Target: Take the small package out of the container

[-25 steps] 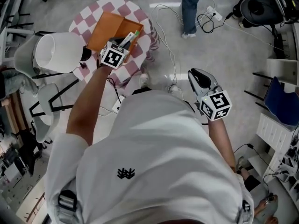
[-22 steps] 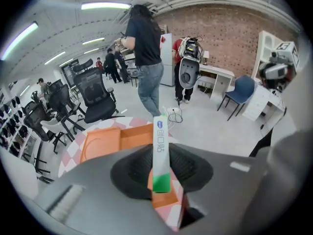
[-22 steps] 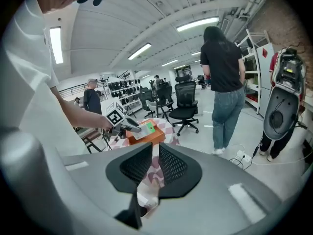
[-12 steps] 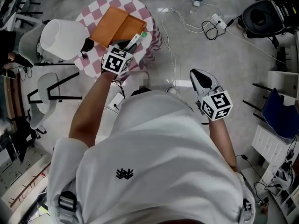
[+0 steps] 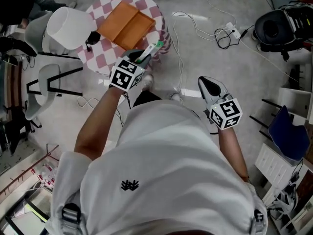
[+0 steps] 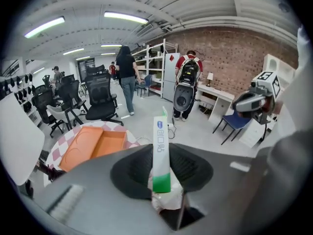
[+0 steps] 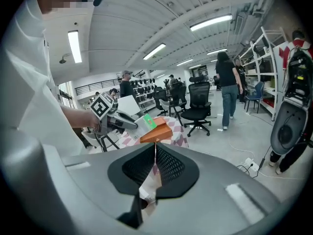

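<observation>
Premises: an open-plan workshop-cum-lab of industrial build. Ahead of the jaws of the left gripper (image 6: 161, 175) stand a bare brick wall (image 6: 230, 48), an exposed ceiling with tube lights (image 6: 124, 17), open metal shelving (image 6: 155, 65) and a white desk (image 6: 217, 96). Left of those jaws are rows of black office chairs (image 6: 100, 96). Several people (image 6: 127, 77) stand about. Below the jaws, the grey concrete floor (image 5: 239, 82) carries a power strip (image 5: 233, 32) and loose cables (image 5: 222, 42).

White short-sleeved shirt (image 5: 166, 155), small black emblem (image 5: 131, 183) on front.
</observation>
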### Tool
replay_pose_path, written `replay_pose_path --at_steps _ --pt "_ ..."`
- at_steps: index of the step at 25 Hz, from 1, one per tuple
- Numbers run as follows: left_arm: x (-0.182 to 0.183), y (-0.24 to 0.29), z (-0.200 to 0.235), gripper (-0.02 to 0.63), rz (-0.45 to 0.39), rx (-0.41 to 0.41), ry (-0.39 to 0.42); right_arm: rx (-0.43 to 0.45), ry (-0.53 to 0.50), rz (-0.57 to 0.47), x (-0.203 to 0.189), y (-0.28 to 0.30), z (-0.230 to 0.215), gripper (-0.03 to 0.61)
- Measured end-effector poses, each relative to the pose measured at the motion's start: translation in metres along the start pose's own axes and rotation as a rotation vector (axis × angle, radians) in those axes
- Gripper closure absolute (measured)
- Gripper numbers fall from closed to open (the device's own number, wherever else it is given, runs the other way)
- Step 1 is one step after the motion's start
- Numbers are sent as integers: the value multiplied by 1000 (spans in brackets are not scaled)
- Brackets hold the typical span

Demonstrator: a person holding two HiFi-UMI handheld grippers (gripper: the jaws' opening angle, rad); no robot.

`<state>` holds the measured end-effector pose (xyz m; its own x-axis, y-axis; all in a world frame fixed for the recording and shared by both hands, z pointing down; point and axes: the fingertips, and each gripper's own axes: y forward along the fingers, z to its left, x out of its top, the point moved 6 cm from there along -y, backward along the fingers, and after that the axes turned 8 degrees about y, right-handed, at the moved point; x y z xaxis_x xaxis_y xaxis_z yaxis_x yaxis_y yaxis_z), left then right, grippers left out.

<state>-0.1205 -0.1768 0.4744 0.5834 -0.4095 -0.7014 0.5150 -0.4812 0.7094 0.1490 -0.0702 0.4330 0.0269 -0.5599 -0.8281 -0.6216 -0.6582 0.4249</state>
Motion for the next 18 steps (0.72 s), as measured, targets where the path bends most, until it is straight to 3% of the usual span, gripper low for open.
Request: replay_pose_path --at_steps 9,18 --pt "6 -26 -53 460 -27 23 -38 74 -47 30 -8 -15 -5 578" --pt "-1 -44 -77 460 -21 35 -43 121 -43 26 -19 -22 7 578"
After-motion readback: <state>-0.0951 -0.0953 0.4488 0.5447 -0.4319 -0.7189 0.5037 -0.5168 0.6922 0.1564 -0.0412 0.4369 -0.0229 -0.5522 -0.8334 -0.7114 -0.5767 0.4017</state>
